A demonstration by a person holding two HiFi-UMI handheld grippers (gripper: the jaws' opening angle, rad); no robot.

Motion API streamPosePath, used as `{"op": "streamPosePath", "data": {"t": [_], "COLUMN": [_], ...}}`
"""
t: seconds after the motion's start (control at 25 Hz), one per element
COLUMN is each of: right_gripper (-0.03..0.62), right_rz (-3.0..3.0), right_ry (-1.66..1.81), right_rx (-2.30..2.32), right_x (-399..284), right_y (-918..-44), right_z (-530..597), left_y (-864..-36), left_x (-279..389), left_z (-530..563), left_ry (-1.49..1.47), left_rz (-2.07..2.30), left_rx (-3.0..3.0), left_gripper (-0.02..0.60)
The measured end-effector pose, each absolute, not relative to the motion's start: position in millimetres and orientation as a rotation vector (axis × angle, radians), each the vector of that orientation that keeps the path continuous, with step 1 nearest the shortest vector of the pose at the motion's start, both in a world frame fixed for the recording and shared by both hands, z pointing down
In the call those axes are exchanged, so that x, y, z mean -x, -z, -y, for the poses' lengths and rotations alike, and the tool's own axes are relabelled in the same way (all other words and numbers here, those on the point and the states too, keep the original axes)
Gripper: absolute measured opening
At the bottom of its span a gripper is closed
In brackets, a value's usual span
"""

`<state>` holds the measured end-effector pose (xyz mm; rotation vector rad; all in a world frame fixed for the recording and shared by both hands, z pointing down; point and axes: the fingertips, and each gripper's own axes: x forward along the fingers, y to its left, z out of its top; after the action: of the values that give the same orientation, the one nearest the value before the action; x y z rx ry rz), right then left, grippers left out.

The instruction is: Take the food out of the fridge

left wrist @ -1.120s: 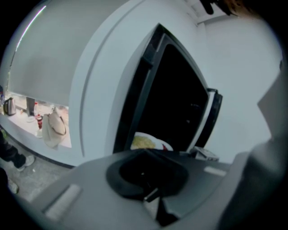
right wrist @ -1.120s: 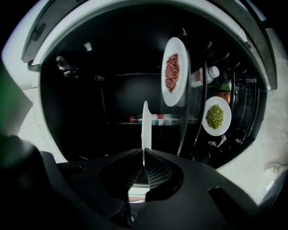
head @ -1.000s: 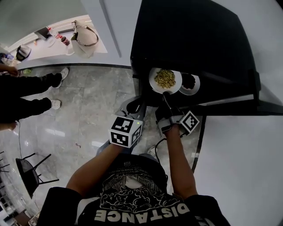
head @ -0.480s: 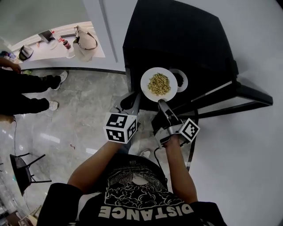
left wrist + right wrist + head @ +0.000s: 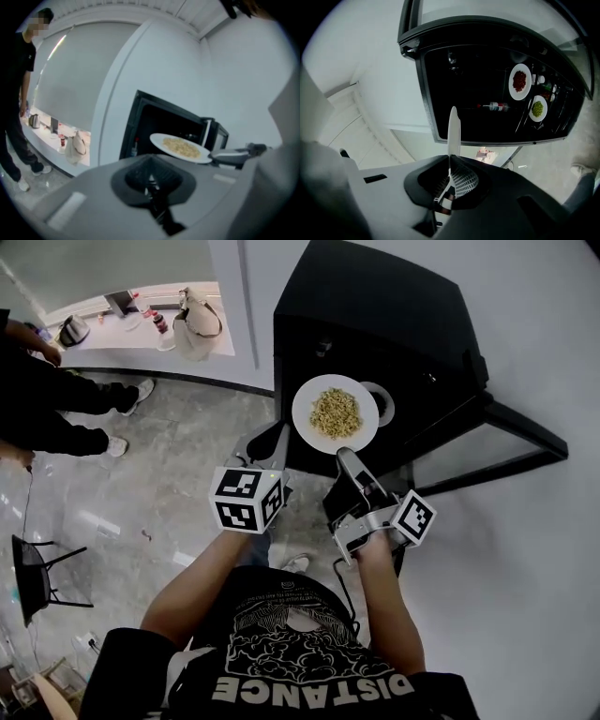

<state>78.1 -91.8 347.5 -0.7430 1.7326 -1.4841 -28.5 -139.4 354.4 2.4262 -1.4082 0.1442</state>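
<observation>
A white plate of yellow food (image 5: 335,413) hangs in front of the open black fridge (image 5: 394,324). My right gripper (image 5: 344,457) is shut on its near rim. In the right gripper view the plate (image 5: 453,126) shows edge-on as a thin white sliver rising from the closed jaws of the right gripper (image 5: 450,161). My left gripper (image 5: 265,440) is to the plate's left, shut and holding nothing. In the left gripper view the plate (image 5: 180,147) floats ahead of the left gripper (image 5: 150,176). Inside the fridge are a plate of red food (image 5: 519,81) and a plate of green food (image 5: 538,108).
A bottle (image 5: 494,107) lies on a fridge shelf. The fridge door (image 5: 511,442) stands open to the right. A person (image 5: 42,399) stands on the grey tiled floor at the left. A counter (image 5: 141,324) with a bag (image 5: 200,322) is behind them.
The right gripper has drawn the plate of yellow food out of the fridge and lifted it. The left gripper has risen beside it, still with nothing in it.
</observation>
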Motion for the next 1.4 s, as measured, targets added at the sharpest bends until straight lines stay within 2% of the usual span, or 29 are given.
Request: {"op": "streamPosePath", "data": {"t": [0.64, 1.4], "right_gripper": [0.009, 0.009], "right_rz": [-1.835, -1.662], "right_ry": [1.325, 1.248], "right_rx": [0.602, 0.803], "right_x": [-61, -67], "right_y": [-222, -212], "right_z": [107, 213], "left_y": [-311, -293], "left_x": [30, 39], "left_z": [134, 167], "left_ry": [-0.098, -0.074], "left_rz": [1.375, 1.226], "left_rx": [-2.516, -2.627], "left_gripper": [0.002, 0.002]}}
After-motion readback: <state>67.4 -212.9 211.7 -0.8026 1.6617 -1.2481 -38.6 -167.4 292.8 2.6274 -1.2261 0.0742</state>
